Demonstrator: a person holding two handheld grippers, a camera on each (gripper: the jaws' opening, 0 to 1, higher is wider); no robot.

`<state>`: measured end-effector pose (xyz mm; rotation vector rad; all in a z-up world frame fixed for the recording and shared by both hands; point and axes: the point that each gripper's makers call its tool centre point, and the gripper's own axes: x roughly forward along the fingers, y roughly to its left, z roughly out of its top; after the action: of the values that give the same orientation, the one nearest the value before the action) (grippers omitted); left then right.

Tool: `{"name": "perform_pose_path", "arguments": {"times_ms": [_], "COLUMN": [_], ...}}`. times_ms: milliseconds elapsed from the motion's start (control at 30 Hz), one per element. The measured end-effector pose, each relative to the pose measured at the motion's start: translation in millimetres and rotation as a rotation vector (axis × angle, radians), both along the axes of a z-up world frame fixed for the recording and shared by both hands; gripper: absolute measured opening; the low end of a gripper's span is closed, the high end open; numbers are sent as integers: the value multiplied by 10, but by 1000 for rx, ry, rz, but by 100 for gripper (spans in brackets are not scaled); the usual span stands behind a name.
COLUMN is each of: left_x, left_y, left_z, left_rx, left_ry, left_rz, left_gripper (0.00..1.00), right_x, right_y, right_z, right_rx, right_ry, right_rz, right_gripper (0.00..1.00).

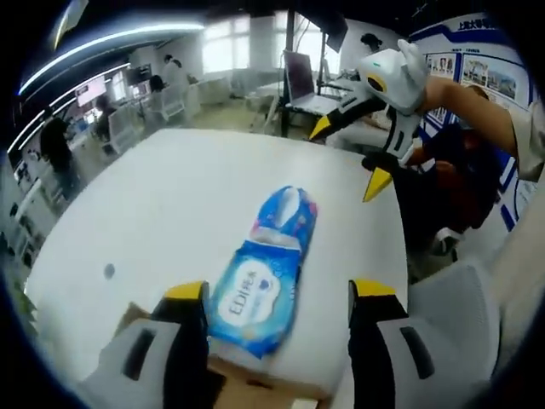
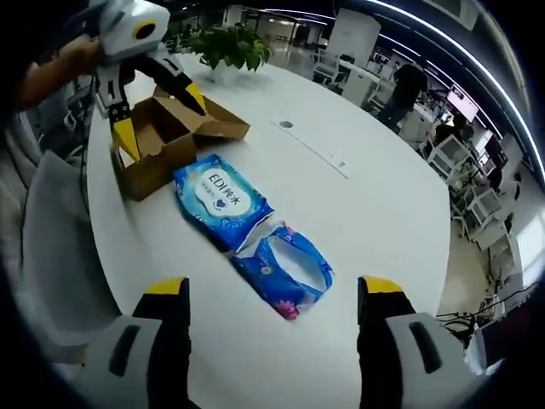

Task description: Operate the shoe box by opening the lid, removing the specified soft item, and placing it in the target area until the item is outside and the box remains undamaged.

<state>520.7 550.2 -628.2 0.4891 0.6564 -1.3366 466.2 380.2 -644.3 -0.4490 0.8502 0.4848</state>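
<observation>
Two blue soft packs lie end to end on the white table: a wipes pack labelled EDI and a floral pack. The brown cardboard shoe box stands open, its flaps spread, and its edge shows just under the EDI pack's near end. My left gripper is open and hovers over the box, holding nothing. My right gripper is open too, hanging above the table beyond the floral pack.
A grey chair stands at the table's edge beside the box. A potted plant sits at one end of the table. A small round grommet is set into the tabletop. Desks and people fill the background.
</observation>
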Motion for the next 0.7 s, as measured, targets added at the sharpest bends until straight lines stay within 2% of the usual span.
{"name": "perform_pose_path", "arguments": {"times_ms": [267, 500, 700], "left_x": [32, 25, 16], "left_y": [451, 842, 1134], "left_z": [-3, -16, 28], "left_rx": [17, 40, 31], "left_ry": [8, 19, 19], "left_rz": [87, 154, 212], "left_gripper": [74, 78, 82], "right_x": [-23, -32, 9], "right_y": [215, 459, 643], "right_z": [80, 88, 79], "right_rx": [17, 33, 40], "right_ry": [-6, 7, 16], "right_rz": [43, 110, 160], "right_gripper": [79, 83, 85]}}
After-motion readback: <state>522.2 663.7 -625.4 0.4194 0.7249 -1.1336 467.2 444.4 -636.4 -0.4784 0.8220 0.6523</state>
